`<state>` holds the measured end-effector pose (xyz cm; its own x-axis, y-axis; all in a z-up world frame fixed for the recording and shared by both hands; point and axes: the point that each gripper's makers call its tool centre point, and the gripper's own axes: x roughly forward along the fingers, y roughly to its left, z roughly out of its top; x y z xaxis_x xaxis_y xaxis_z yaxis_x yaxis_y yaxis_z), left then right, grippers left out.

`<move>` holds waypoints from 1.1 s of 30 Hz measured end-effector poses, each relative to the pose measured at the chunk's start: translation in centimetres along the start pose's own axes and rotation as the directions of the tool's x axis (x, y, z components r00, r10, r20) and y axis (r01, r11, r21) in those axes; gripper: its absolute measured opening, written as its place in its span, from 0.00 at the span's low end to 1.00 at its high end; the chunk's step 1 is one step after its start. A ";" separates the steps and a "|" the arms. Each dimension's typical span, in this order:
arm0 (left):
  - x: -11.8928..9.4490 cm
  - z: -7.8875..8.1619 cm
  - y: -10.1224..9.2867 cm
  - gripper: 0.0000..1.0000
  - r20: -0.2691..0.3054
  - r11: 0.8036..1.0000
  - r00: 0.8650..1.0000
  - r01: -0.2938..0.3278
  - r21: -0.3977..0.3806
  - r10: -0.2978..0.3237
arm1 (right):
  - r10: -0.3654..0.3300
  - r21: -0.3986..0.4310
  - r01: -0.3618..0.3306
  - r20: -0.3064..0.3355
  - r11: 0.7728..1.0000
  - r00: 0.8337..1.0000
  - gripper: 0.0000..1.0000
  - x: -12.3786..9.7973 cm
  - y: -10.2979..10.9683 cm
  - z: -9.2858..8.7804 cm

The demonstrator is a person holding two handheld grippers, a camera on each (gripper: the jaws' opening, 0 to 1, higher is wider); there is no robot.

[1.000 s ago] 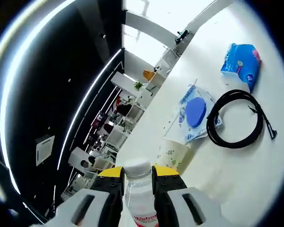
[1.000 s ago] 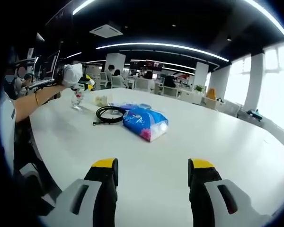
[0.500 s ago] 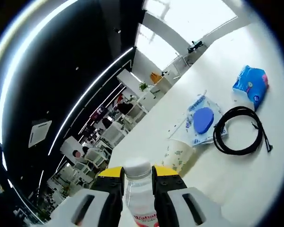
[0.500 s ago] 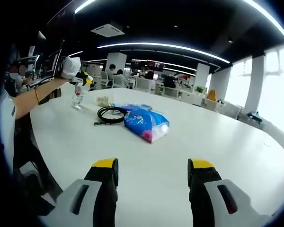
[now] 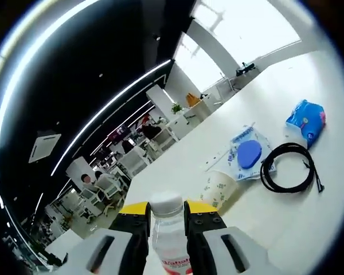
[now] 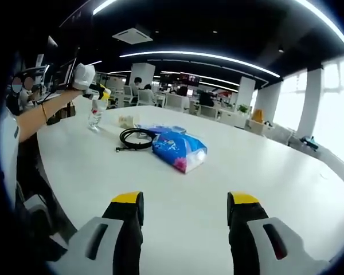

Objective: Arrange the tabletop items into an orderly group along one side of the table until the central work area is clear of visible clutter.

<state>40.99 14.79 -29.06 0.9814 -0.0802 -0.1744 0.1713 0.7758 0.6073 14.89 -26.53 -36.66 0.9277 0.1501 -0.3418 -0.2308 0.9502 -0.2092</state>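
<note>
The clear water bottle (image 5: 168, 238) with a white cap sits clamped between the yellow-tipped jaws of the left hand-held gripper (image 5: 167, 220); in the right gripper view the bottle (image 6: 96, 114) stands near the tabletop's far left edge, with that gripper on its top. Just beyond it on the white tabletop (image 5: 275, 223) stands a printed paper cup (image 5: 219, 188). Beside the cup lies a clear packet with a blue disc (image 5: 249, 154), touching a coiled black cable (image 5: 289, 168). Past the cable lies a blue tissue pack (image 5: 305, 121), well apart from the bottle. The right hand-held gripper (image 6: 184, 209) hovers over bare tabletop near the near edge, jaws spread wide and holding nothing.
</note>
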 end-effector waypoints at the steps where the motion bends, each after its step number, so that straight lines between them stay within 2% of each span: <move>1: 0.0 -0.1 0.2 0.21 0.000 1.000 1.000 0.000 -0.006 0.000 | 0.001 0.000 -0.001 0.000 1.000 1.000 0.56 0.0 0.0 0.0; 12: -0.7 -1.4 2.7 0.21 0.019 0.989 1.000 -0.004 -0.145 0.007 | 0.017 -0.010 -0.017 0.019 1.000 1.000 0.56 0.3 0.7 0.8; 26: -1.2 -2.8 4.9 0.21 0.050 0.969 0.998 -0.016 -0.247 0.029 | 0.031 -0.024 -0.031 0.018 0.999 0.999 0.55 0.5 1.4 1.1; 31: -1.5 -3.6 5.9 0.21 0.059 0.951 0.997 -0.023 -0.307 0.043 | 0.029 -0.027 -0.029 0.018 0.999 0.999 0.55 0.4 1.5 1.1; 33: -1.8 -4.2 6.4 0.21 0.064 0.937 0.997 -0.026 -0.349 0.051 | 0.028 -0.027 -0.027 0.020 0.999 0.999 0.55 0.3 1.5 1.2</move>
<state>39.95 22.53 -28.06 0.9924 -0.0803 -0.0933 0.1051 0.9473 0.3027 15.15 -24.69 -35.97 0.9266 0.1817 -0.3293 -0.2639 0.9380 -0.2249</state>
